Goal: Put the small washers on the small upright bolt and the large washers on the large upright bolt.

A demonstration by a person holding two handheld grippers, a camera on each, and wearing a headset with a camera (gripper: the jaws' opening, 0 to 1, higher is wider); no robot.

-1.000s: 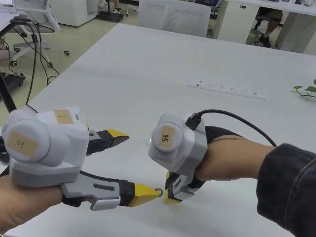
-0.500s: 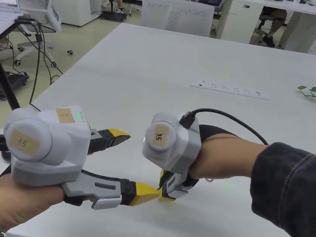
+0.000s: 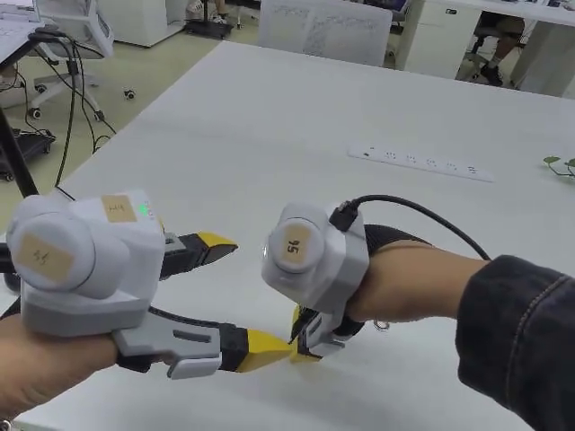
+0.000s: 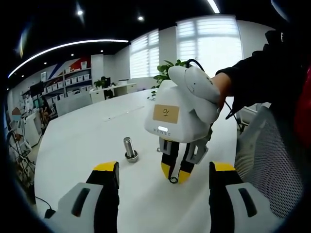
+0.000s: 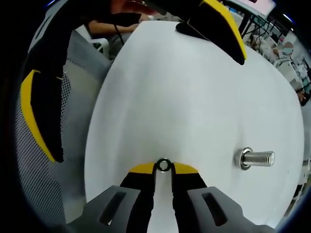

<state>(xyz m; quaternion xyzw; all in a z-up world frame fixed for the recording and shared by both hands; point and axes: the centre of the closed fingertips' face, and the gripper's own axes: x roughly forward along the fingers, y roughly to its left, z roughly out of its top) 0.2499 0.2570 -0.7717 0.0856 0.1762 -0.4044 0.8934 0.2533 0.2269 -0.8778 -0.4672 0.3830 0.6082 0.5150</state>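
The right gripper (image 4: 175, 174) points down at the table (image 3: 269, 135), its jaws pinched on a small washer (image 5: 164, 164). In the right gripper view, an upright bolt (image 5: 256, 158) stands at three o'clock from the washer, apart from it. The left gripper (image 3: 250, 294) gapes wide just beside the right gripper.

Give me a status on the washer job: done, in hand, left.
Done: nothing sure; the ring at the upright bolt's base may be its own head. In hand: the right gripper pinches a washer; the left gripper is open. Left: carry that washer to the bolt and thread it on.
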